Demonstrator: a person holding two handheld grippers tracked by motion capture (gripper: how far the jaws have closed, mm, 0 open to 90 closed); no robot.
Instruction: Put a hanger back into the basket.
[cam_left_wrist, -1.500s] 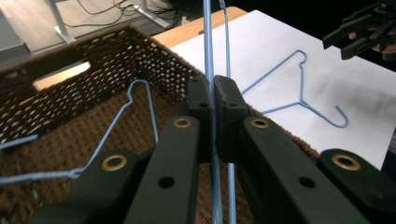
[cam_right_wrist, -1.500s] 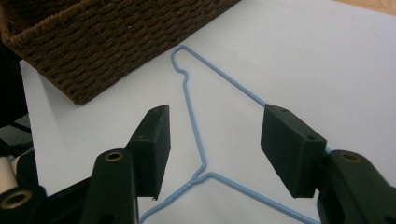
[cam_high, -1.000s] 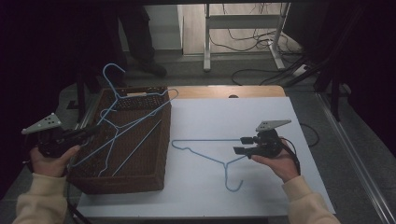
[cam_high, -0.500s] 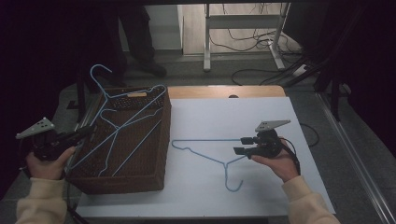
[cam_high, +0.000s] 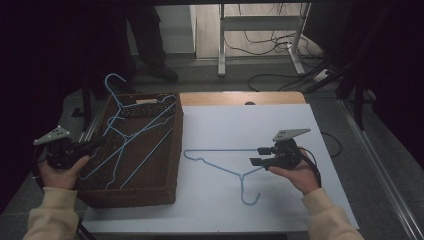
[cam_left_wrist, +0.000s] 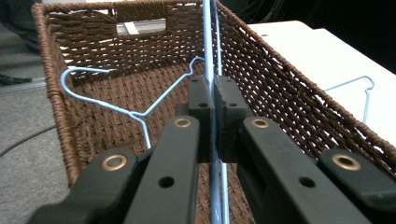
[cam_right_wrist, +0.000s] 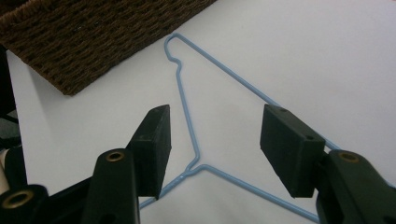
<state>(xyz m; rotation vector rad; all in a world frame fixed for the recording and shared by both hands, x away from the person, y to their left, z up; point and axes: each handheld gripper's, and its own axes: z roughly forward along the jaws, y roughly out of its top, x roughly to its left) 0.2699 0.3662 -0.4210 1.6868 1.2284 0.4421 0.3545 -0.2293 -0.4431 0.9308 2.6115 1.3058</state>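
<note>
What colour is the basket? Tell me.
Dark brown woven wicker basket, clearest in the left gripper view.

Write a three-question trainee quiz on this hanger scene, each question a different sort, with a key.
1. True or false: the left hand-held gripper is shut on a light-blue wire hanger.
2. Where does the other light-blue wire hanger lie? A in the brown woven wicker basket; B flat on the white tabletop; C on the floor.
3. Fill in: the right hand-held gripper has its jaws ____.

Key: 1 true; 2 B; 3 open, standing either side of the hanger's wire without pressing it.
</note>
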